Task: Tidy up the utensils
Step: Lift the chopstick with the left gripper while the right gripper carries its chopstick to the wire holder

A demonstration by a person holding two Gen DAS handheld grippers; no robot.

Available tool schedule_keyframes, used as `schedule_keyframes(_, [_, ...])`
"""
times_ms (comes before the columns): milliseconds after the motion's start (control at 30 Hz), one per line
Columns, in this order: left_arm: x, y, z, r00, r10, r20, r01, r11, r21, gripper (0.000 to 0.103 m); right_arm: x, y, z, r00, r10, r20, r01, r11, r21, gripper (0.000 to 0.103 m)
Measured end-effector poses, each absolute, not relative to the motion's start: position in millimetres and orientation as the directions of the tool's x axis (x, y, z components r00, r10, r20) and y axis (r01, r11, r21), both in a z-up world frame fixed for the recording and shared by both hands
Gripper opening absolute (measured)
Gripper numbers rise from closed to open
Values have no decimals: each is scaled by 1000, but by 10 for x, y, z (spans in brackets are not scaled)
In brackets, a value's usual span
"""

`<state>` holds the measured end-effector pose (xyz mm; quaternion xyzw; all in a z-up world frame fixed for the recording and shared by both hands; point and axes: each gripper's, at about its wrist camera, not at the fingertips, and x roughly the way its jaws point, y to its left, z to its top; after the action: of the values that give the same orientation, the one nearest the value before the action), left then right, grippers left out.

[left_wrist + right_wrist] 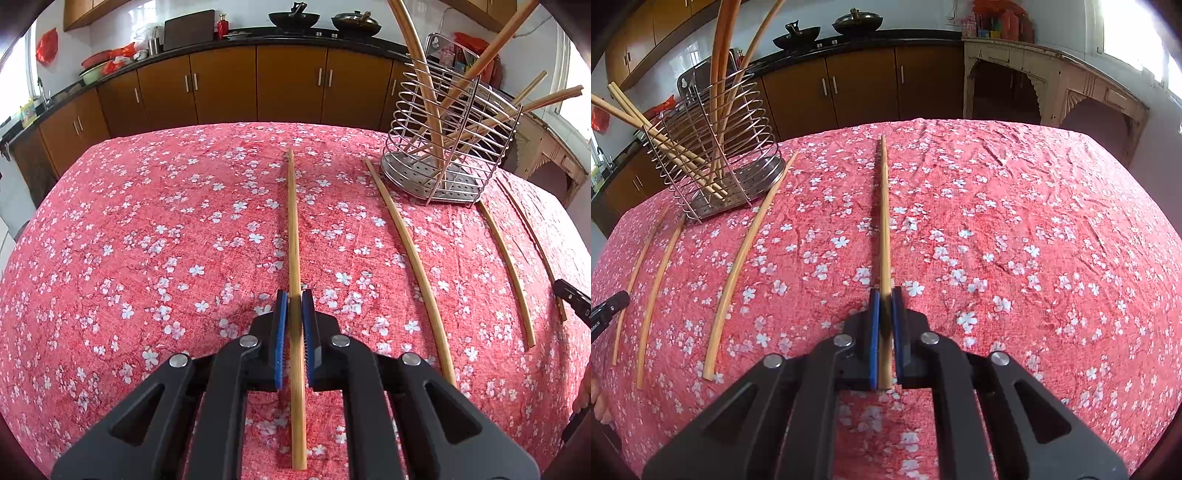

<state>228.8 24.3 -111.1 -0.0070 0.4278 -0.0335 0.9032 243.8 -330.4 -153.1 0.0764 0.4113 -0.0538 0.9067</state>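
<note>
Fingers (283, 325) of the left gripper (294, 295) pinch one chopstick (294, 229); the right gripper (885, 293) pinches another (885, 221). Three loose chopsticks (746, 258) lie on the table (147, 221) between them, before the rack (450, 147) near the far edge.

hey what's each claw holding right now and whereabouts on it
Each claw is shut on one chopstick, near its thicker end: the left claw on its chopstick, the right claw on its chopstick.
</note>
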Motion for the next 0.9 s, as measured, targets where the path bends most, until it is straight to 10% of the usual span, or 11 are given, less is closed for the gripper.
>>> schedule_keyframes(900, [1943, 309, -1057, 628, -72, -775, 73, 997, -34, 7, 2245, -3236, -1537, 656, -24, -754, 149, 984, 98, 8])
